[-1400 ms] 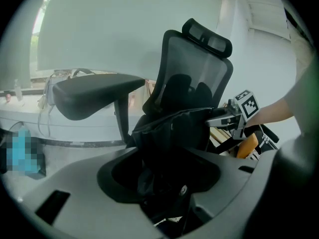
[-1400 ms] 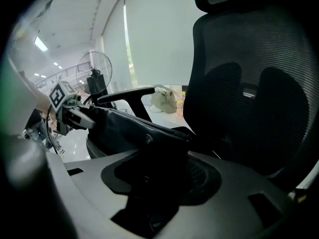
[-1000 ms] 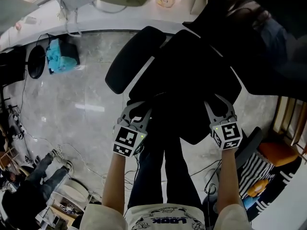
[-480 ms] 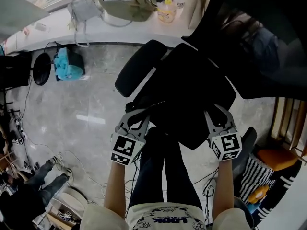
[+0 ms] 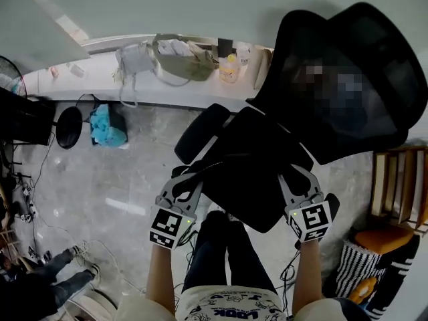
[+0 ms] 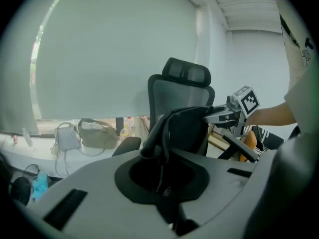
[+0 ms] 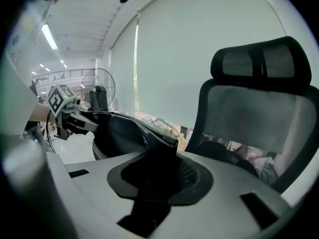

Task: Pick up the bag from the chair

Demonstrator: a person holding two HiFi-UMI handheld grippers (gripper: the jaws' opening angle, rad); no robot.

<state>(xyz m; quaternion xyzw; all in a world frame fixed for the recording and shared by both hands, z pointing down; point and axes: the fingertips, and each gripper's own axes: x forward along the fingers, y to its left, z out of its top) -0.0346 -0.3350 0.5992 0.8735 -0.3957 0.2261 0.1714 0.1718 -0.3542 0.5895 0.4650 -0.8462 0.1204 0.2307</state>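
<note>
**Black bag gripped at both ends before the chair**

The grey stone floor (image 5: 100, 172) spreads below. The black mesh-backed chair (image 5: 384, 105) stands at the right, near a white counter (image 5: 87, 79) that carries beige handbags (image 5: 180, 55). The black bag (image 5: 247, 186) hangs stretched between the two tools, in front of the chair's back. Whether it clears the seat cannot be told. The left tongs (image 5: 189, 176) are clenched on one end of it and the right tongs (image 5: 296, 176) on the other. Both have just been closing, with the bag's fabric between their jaws.
</note>
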